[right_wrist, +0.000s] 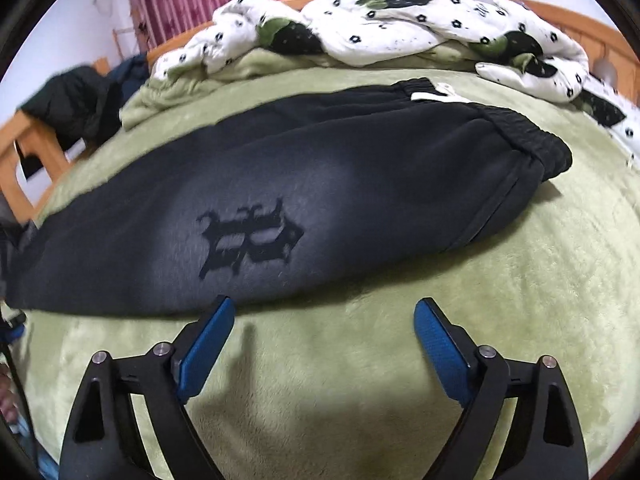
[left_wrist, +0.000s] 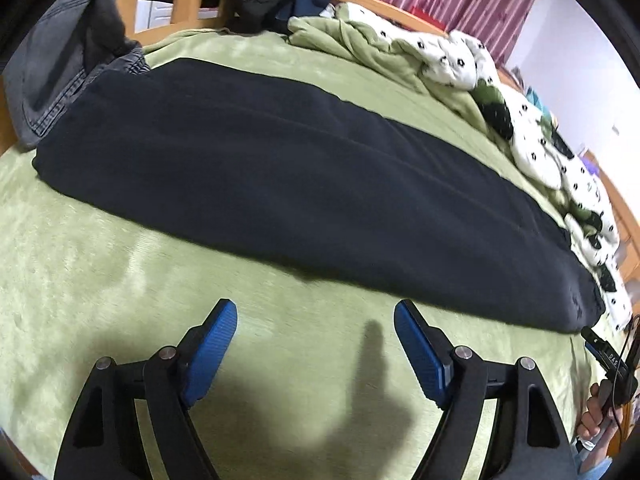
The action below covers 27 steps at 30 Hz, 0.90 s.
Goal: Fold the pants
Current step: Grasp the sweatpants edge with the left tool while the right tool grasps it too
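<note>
**Counting what is lying on the bed**

One pair of black pants (right_wrist: 320,168) is lying on one green blanket (right_wrist: 520,280). One white patterned quilt (right_wrist: 400,36) is sitting bunched along the far edge. One grey pair of jeans (left_wrist: 56,76) is hanging at the left. Two grippers, the left gripper (left_wrist: 316,322) and the right gripper (right_wrist: 324,318), are showing, each spreading two blue pads (left_wrist: 212,348)

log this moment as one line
stage: pre-grasp | left tool: open, empty | right tool: open, empty | black pants: flat on green blanket
</note>
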{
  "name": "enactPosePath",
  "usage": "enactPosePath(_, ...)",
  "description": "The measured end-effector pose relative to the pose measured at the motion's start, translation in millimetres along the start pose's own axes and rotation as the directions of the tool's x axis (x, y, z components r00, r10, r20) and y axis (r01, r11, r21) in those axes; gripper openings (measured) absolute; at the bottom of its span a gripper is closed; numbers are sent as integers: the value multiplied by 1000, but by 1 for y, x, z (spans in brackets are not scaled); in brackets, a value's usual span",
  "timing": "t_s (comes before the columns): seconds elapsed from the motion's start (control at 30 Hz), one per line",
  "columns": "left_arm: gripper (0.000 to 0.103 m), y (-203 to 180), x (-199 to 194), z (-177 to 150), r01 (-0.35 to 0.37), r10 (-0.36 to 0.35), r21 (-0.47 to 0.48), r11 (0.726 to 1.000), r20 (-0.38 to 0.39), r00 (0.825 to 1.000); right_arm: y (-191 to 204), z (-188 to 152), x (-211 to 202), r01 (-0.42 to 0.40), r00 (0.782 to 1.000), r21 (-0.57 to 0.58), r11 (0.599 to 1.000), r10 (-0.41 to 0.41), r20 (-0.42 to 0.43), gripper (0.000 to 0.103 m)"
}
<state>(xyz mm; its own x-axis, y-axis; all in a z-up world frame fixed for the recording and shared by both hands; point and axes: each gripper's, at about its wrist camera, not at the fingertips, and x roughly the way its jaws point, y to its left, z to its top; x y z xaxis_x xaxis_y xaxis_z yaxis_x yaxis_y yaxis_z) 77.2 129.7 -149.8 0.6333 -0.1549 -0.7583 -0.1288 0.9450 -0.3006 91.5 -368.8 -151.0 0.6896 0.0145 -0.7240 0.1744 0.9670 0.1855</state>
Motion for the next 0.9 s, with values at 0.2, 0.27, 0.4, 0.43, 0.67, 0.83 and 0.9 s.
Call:
enactPosePath(0.2, 79, 31, 8, 9, 76, -72, -124, 989, 32, 997, -12, 15, 15, -71, 997, 74, 995, 73, -27, 83)
enactPosePath(0.27, 74, 41, 12, 15, 69, -62, -174, 982, 43, 997, -15, 16, 26, -71, 996, 98, 993, 76, -48, 82)
enactPosePath(0.4, 71, 50, 28, 30, 56, -50, -232, 971, 29, 998, -12, 21, 37, -63, 997, 108, 992, 68, -43, 79)
enactPosePath(0.43, 71, 49, 32, 35, 43, -39, -236, 971, 24, 999, -11, 23, 38, -66, 997, 105, 992, 71, -41, 77)
enactPosePath(0.67, 23, 52, 37, 47, -30, 34, -245, 969, 12, 999, -6, 42, 44, -52, 998, 133, 990, 57, -36, 29)
enactPosePath(0.83, 12, 58, 24, 58, 10, -5, -209, 978, 24, 1000, 7, 56, 27, -16, 1000, 82, 997, 14, 21, 20)
enactPosePath(0.9, 11, 57, 18, 65, 30, -22, -200, 979, 41, 999, 12, 64, 22, -16, 999, 77, 997, 13, 35, 19)
